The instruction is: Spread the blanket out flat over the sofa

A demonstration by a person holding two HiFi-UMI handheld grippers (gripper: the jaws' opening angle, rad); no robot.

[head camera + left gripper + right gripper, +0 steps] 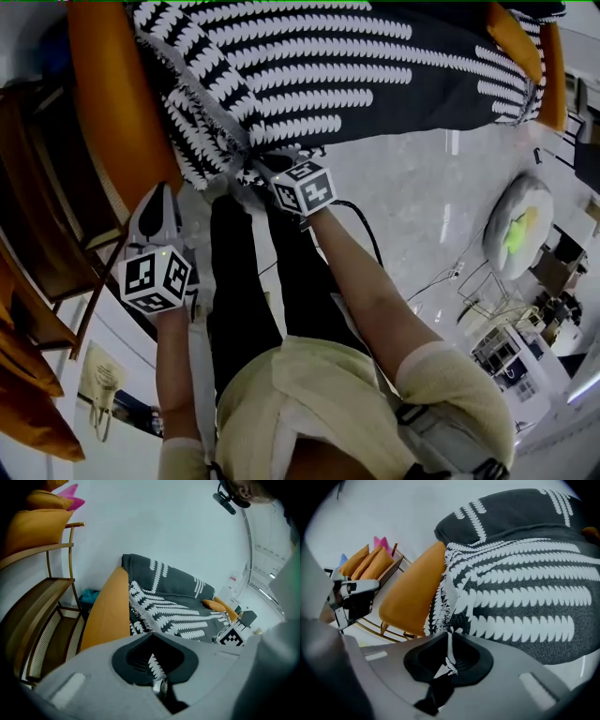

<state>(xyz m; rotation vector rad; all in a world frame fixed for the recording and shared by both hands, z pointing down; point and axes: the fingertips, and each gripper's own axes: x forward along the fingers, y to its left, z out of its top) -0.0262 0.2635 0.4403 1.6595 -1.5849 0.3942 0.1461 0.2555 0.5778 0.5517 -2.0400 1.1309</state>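
- right gripper (pixel 450 657): jaws pinched on the fringed near edge of the blanket (pixel 375 75), beside the left sofa arm.
- left gripper (pixel 157 668): jaws all but closed, with only a thin slit. It looks empty and hangs clear of the cloth, near-left of the arm.
- blanket: draped over the seat and back of the orange sofa (pixel 111 112). Most of it lies flat, but the near-left corner is bunched and folded over.
- risk: the grip is on thin fringe only, so a hard tug could slip it out or fray it.
- risk: a one-sided pull would likely skew the cloth or drag it off the back, so the left should probably take the other end of the edge.
- risk: an orange cushion (pixel 511 37) seems to lie on the far-right end, and it may pin the cloth and hold a wrinkle.
- around: a wooden rack (pixel 47 620) with more cushions (pixel 370 562) stands just left of the sofa, which leaves tight room for the left gripper.
- around: a cable (pixel 361 225) and the person's legs (pixel 244 291) are at the near edge, and the cable is a snag hazard.
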